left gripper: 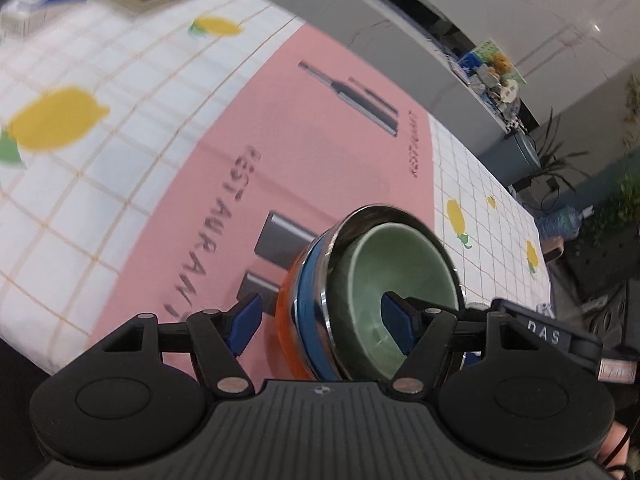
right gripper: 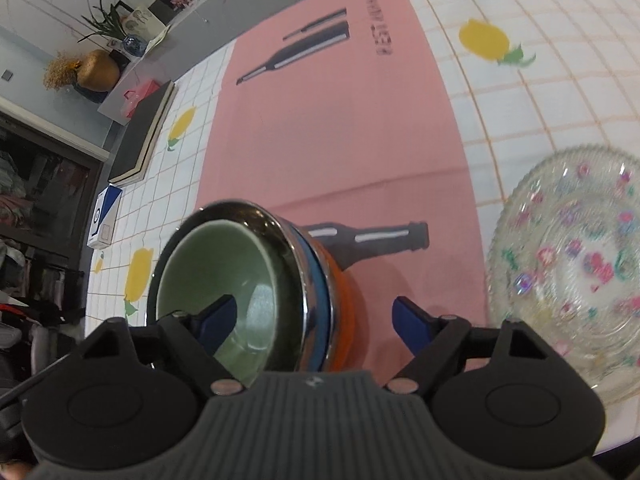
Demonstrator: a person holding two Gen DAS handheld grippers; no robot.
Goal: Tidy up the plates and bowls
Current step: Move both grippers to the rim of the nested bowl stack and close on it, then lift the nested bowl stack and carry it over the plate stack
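Nested bowls between the wide-set fingers of each claw: innermost green bowl (left gripper: 404, 276), glazed ceramic with a soft sheen; around it a steel bowl (left gripper: 362, 216), mirror-polished rim; beneath these a blue bowl (left gripper: 310, 300) and an orange bowl (left gripper: 286, 312), smooth and glossy, material uncertain. Beyond the claws, pink placemat (left gripper: 320, 152), matt, creased, printed. Under it, checked tablecloth (left gripper: 120, 128), matt. Right of the right claw, glass plate (right gripper: 568, 264), clear, pressed relief, ribbed rim. Left gripper (left gripper: 320, 318) and right gripper (right gripper: 316, 320): matt black plastic, ribbed housing, blue pads.
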